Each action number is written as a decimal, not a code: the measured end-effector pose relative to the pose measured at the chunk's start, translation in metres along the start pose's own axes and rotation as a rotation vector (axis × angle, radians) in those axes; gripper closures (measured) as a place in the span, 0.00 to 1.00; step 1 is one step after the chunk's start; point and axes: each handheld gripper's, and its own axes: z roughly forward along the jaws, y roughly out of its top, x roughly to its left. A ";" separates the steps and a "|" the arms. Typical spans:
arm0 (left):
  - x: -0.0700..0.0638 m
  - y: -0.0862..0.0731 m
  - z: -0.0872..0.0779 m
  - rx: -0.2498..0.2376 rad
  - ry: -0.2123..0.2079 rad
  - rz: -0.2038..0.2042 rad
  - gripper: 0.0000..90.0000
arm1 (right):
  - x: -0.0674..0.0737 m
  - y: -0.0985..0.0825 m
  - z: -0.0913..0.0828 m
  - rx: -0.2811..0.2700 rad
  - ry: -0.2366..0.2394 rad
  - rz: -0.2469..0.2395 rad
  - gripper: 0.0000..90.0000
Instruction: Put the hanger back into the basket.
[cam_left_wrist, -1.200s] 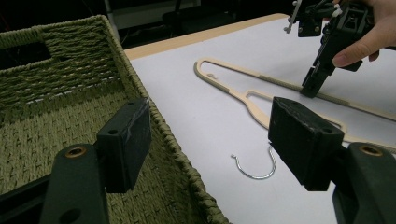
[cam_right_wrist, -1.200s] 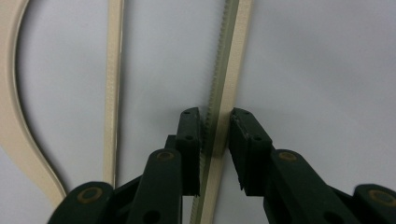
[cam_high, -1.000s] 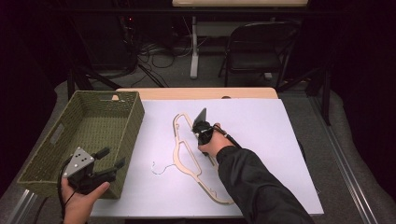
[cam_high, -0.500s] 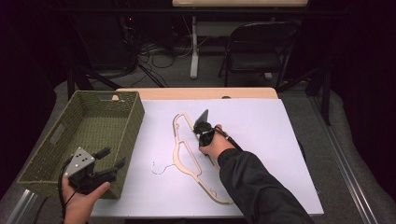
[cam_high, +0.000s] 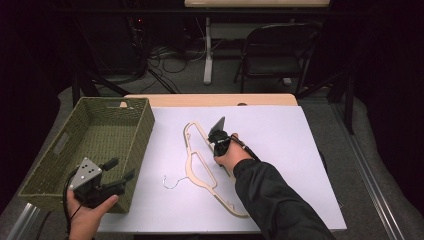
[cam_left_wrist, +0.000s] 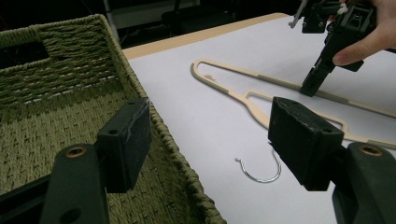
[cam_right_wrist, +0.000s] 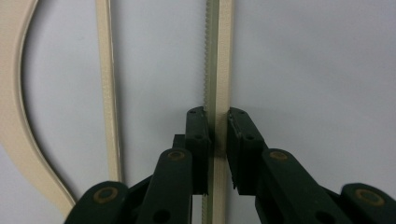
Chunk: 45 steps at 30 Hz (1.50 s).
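A pale wooden hanger (cam_high: 202, 167) lies flat on the white bench (cam_high: 280, 140), a slim curved frame with a thin wire hook (cam_high: 172, 182) of bright metal pointing toward the basket side. One straight bar of the hanger carries a ribbed, toothed strip along its edge, plain to see in the right gripper view.

The right claw (cam_right_wrist: 217, 126) is closed narrow on that ribbed bar, one black jaw on each side of it, pads touching the wood. In the high view the right claw (cam_high: 218, 141) stands steeply over the upper half of the hanger, near the middle of the bench, with the person's dark sleeve (cam_high: 277, 200) running back toward the bottom edge.

The left claw (cam_left_wrist: 210, 135) is spread wide and holds nothing; its blocky, matte black jaws frame the hook and the rim of the basket. In the high view the left claw (cam_high: 117, 175) sits at the near left corner of the bench, held in a hand (cam_high: 87, 217), just beside the basket's near wall.

The basket (cam_high: 60, 165) is a deep rectangular bin of coarse green woven fibre with cut handle slots, taking up the bench's left side. White bench surface lies open to the right of the hanger and beyond it. A wooden strip (cam_high: 210, 99) edges the far side of the bench. Past it, on the floor, stand a dark folding chair (cam_high: 275, 50) and loose cables (cam_high: 165, 55).
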 end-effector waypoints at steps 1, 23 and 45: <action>0.000 0.000 0.000 -0.001 0.000 -0.001 0.34 | 0.000 0.000 0.000 0.001 0.000 0.000 0.89; -0.004 0.000 0.002 0.002 -0.005 0.002 0.34 | -0.018 -0.014 -0.002 -0.115 0.151 0.062 0.89; -0.023 0.001 0.012 0.001 -0.073 0.038 0.37 | -0.039 -0.031 -0.040 -0.250 0.298 0.087 0.89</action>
